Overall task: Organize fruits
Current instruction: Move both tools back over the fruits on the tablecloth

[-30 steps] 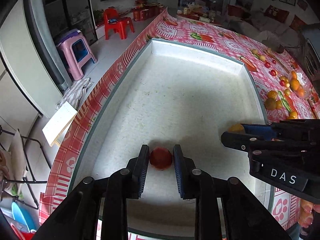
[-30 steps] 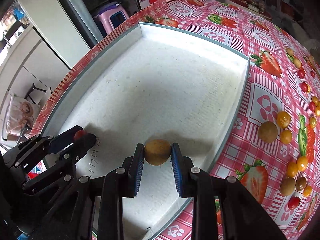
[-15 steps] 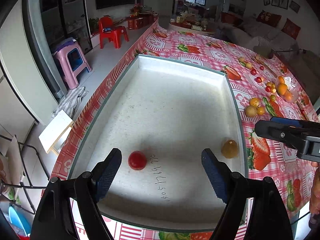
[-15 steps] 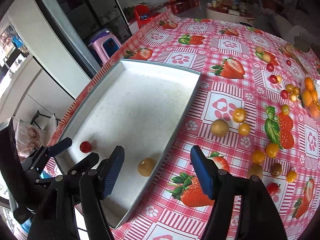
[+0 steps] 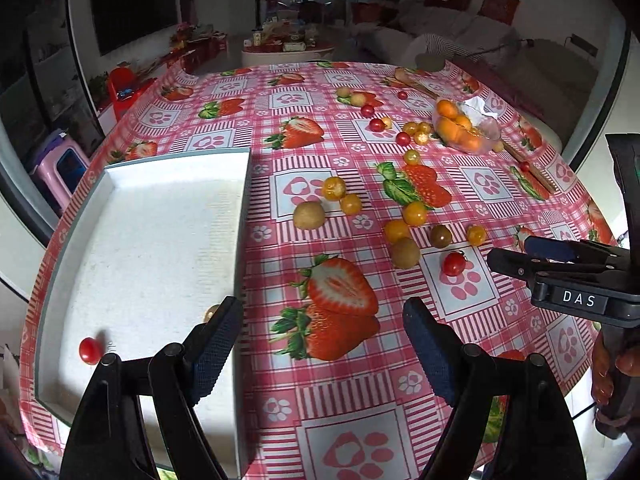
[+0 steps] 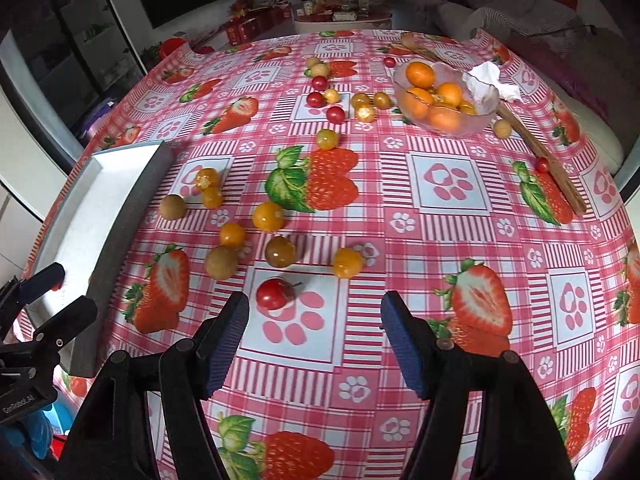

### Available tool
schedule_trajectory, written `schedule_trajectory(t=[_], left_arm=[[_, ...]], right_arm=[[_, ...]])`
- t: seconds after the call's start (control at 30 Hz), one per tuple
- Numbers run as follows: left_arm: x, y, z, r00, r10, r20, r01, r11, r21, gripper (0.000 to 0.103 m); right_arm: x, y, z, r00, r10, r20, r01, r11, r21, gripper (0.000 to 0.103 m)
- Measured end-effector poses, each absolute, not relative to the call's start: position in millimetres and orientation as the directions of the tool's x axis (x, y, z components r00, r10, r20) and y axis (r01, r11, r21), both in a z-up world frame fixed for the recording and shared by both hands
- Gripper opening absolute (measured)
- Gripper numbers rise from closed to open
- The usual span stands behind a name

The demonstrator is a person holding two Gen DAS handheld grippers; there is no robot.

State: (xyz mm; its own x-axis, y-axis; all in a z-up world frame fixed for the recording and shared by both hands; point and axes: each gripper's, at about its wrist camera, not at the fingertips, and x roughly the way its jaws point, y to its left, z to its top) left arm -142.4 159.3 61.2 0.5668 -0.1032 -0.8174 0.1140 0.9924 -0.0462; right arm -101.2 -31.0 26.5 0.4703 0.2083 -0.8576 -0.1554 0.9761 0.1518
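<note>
A white tray (image 5: 240,216) lies at the table's left. A red cherry tomato (image 5: 89,350) rests in its near left corner, and a brown kiwi (image 5: 211,313) peeks out behind my left finger. My left gripper (image 5: 323,352) is open and empty above the tray's right wall. My right gripper (image 6: 314,338) is open and empty over the tablecloth, just behind a stemmed red tomato (image 6: 273,293). Loose kiwis (image 6: 221,262), orange berries (image 6: 268,216) and small tomatoes (image 6: 335,114) are scattered on the cloth.
A glass bowl of oranges (image 6: 444,106) with a tissue stands at the back right, with wooden chopsticks (image 6: 560,184) beside it. The right gripper shows at the right edge of the left wrist view (image 5: 568,276). The tray (image 6: 120,232) is at far left.
Both grippers opened, leaving the tomato and kiwi in the tray, then pulled back and swung right toward the loose fruit on the tablecloth.
</note>
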Motion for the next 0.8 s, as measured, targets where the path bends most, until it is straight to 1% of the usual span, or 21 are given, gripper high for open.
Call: schedule_trajectory(t=[0.13, 0.3, 0.63, 0.8], left_arm=[[-127, 129, 41, 0.543, -0.084, -0.836, 0.127, 0.992, -0.017, 0.083], [-111, 112, 20, 0.514, -0.074, -0.855, 0.12, 0.993, -0.014, 0.083], [-90, 106, 8, 0.507, -0.054, -0.86, 0.106, 0.994, 0.0, 0.083], [-82, 110, 8, 0.509, -0.049, -0.859, 0.087, 0.996, -0.005, 0.082]], right_arm=[[-103, -57, 16, 0.475, 0.175, -0.862, -0.135, 0.983, 0.126, 0.072], [-104, -70, 2, 0.476, 0.164, -0.864, -0.14, 0.984, 0.109, 0.072], [-86, -53, -10, 0.509, 0.168, -0.844, -0.215, 0.974, 0.064, 0.072], [-76, -45, -10, 0.523, 0.17, -0.835, -0.237, 0.97, 0.05, 0.069]])
